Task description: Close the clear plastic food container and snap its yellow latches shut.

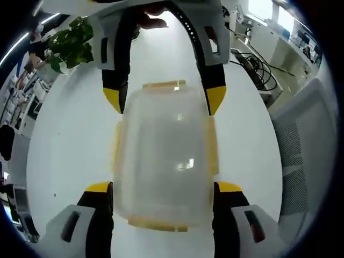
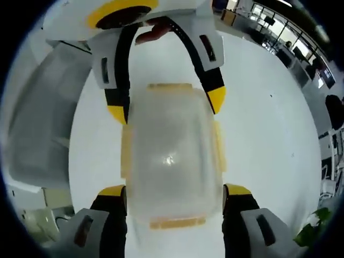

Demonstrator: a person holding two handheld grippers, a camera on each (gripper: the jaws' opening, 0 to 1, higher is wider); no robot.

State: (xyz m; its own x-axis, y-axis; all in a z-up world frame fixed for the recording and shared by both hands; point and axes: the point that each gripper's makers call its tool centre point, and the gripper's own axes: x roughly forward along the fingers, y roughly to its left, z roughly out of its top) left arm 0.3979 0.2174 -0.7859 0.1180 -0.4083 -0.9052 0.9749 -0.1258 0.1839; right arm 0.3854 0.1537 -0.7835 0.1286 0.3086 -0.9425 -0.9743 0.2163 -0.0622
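1. The clear plastic food container (image 1: 164,156) lay on a white table (image 1: 70,150) with its lid on, between the two grippers, which faced each other from its opposite ends.
2. Yellow latches (image 1: 163,85) showed on all four sides of the container; whether any was snapped down could not be told.
3. In the left gripper view, the left gripper (image 1: 164,188) had its jaws spread wide, one yellow-tipped jaw on each side of the container's near end, close against the walls; firm contact could not be told.
4. In the right gripper view, the right gripper (image 2: 174,191) was likewise spread wide, straddling the container's (image 2: 171,153) other end, tips just beside the walls.
5. A potted plant (image 1: 70,45) stood on the far left of the table.
6. A grey mesh chair (image 1: 303,134) stood at the table's right edge.
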